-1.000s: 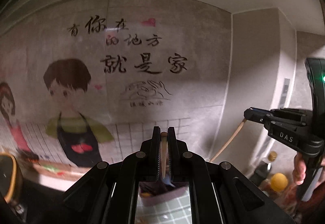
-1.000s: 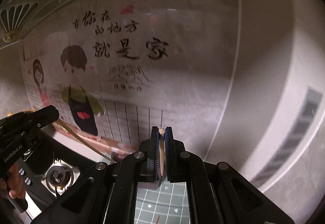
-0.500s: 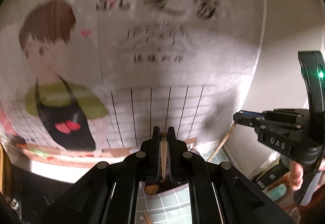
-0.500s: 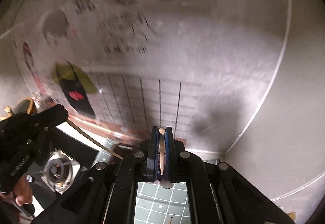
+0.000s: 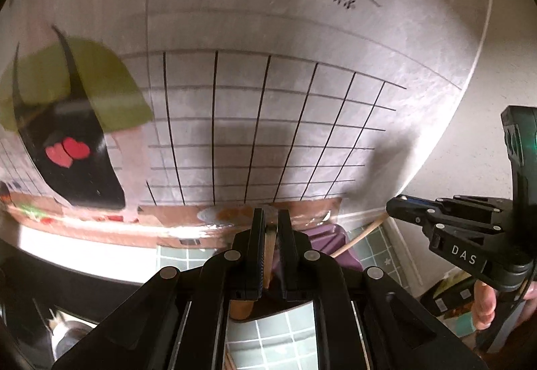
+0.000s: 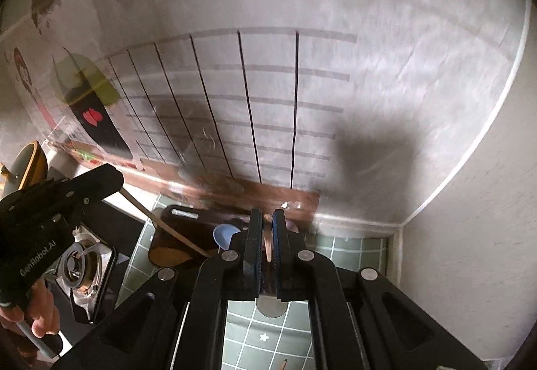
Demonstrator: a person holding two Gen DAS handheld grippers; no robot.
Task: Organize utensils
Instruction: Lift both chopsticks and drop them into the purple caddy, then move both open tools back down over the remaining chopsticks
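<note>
In the left wrist view my left gripper (image 5: 269,229) has a thin wooden utensil handle (image 5: 268,245) between its fingers; the jaws are opening slightly, with the handle still held. The same handle (image 6: 167,225) hangs slanting down from the left gripper (image 6: 115,180) in the right wrist view, over a dark utensil holder (image 6: 188,230) with a blue spoon (image 6: 225,234) in it. My right gripper (image 6: 265,222) is shut on another wooden handle (image 6: 267,242). From the left it appears as the right gripper (image 5: 391,207) with its stick (image 5: 359,239) reaching down beside the purple holder (image 5: 330,235).
The holder stands on a green tiled counter (image 6: 349,252) against a wall with a cartoon sticker (image 5: 77,148). A gas burner (image 6: 80,266) lies to the left of the holder. The wall corner (image 6: 399,225) closes the right side. A hand (image 5: 485,306) grips the right tool.
Both grippers have come down toward the counter and tilted lower. The wall writing slid up out of view; the holder, tiles and burner came into sight. Both handles stay gripped.
</note>
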